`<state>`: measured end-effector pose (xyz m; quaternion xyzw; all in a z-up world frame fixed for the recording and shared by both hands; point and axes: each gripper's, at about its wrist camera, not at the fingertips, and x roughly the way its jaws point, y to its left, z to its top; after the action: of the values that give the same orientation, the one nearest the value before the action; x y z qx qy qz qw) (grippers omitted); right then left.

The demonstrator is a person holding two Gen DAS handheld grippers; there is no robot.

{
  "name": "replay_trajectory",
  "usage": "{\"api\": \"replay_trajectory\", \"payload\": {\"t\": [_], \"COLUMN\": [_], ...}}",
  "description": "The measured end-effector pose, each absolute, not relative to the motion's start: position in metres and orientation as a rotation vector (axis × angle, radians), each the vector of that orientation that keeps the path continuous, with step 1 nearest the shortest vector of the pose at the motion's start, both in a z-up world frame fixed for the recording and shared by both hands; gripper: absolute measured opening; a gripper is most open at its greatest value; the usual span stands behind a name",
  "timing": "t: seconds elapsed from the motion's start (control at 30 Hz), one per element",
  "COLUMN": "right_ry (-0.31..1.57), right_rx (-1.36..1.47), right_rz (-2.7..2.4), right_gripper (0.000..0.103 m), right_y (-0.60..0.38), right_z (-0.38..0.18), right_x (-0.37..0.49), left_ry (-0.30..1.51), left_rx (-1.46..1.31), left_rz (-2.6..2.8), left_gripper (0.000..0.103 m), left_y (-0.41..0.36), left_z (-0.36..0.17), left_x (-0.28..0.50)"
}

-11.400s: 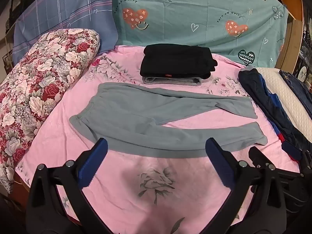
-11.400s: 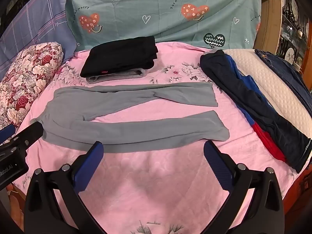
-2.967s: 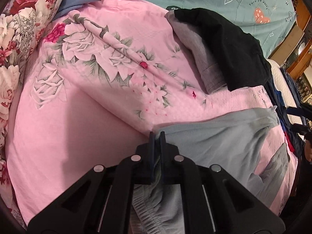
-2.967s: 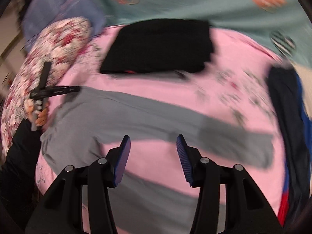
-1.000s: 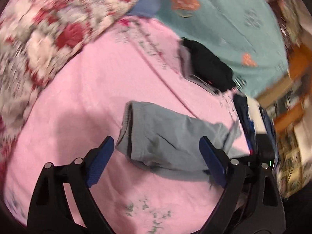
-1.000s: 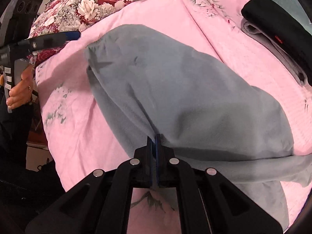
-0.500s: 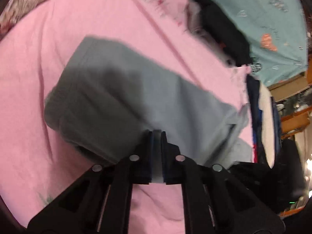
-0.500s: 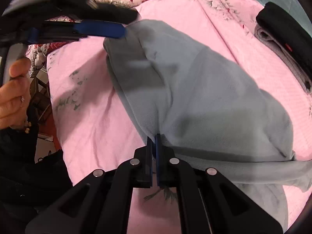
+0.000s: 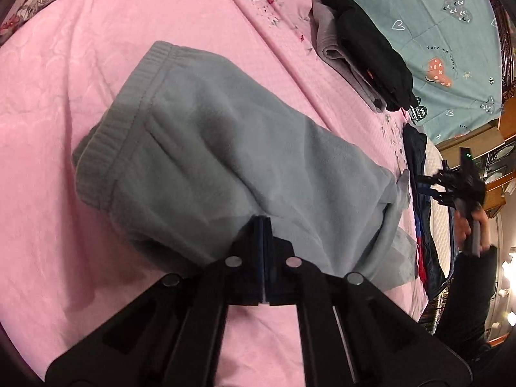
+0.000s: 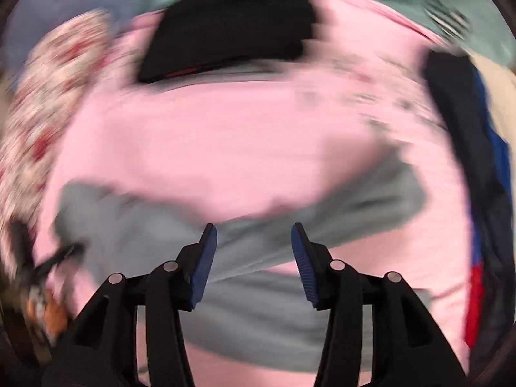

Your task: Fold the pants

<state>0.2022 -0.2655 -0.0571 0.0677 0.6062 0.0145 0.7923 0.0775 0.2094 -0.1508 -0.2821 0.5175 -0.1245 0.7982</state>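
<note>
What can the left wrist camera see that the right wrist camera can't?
Only the left wrist view shows the ribbed waistband of the grey pants and the left gripper pinched shut on their near edge. It also shows the right gripper from far away.

Only the right wrist view, which is blurry, shows the right gripper close up with its jaws open, holding nothing, and the flowery pillow.

Both show the grey pants, the pink bedsheet, the black folded clothes and the dark clothes pile.

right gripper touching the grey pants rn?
Apart. The right wrist view, though blurred, shows the right gripper open with nothing between its fingers; the grey pants lie on the pink sheet beyond them.
</note>
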Motion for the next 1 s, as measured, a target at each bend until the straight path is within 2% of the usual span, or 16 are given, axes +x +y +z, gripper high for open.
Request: {"api": "replay_trajectory", "payload": {"t": [0.1, 0.23, 0.27, 0.3, 0.33, 0.47, 0.6, 0.7, 0.83, 1.0], "right_ry": [1.371, 1.403, 1.407, 1.406, 1.399, 1.279, 1.183, 1.152, 1.146, 1.222], "right_rx": [0.281, 0.352, 0.355, 0.361, 0.378, 0.378, 0.436, 0.497, 0.608, 0.717], "right_rz": [-0.149, -0.207, -0.226, -0.238, -0.235, -0.206, -0.182, -0.199, -0.207, -0.19], "right_gripper": [0.048, 0.047, 0.042, 0.017, 0.0, 0.001, 0.001, 0.001, 0.001, 0.001], "right_y": [-0.317, -0.332, -0.334, -0.337, -0.34, -0.353, -0.38, -0.402, -0.415, -0.416], "right_z": [-0.084, -0.107, -0.111, -0.116, -0.118, -0.082, -0.04, -0.03, -0.053, -0.122], "right_x": [0.242, 0.267, 0.269, 0.27, 0.267, 0.232, 0.155, 0.101, 0.036, -0.011], "left_ry": [1.111, 1.117, 1.118, 1.121, 1.123, 1.145, 1.188, 1.232, 1.279, 1.325], "left_rx": [-0.61, -0.604, -0.603, -0.601, -0.599, -0.562, -0.495, -0.463, -0.399, -0.385], "left_rz": [-0.283, -0.293, -0.293, -0.294, -0.295, -0.297, -0.322, -0.356, -0.38, -0.384], "left_gripper": [0.003, 0.003, 0.003, 0.003, 0.003, 0.003, 0.003, 0.003, 0.003, 0.003], "left_y": [0.212, 0.212, 0.212, 0.212, 0.212, 0.208, 0.205, 0.206, 0.202, 0.206], "left_z": [-0.152, -0.152, -0.152, -0.151, -0.151, -0.149, -0.145, -0.144, -0.142, -0.142], "left_x": [0.078, 0.08, 0.08, 0.08, 0.081, 0.085, 0.093, 0.1, 0.107, 0.114]}}
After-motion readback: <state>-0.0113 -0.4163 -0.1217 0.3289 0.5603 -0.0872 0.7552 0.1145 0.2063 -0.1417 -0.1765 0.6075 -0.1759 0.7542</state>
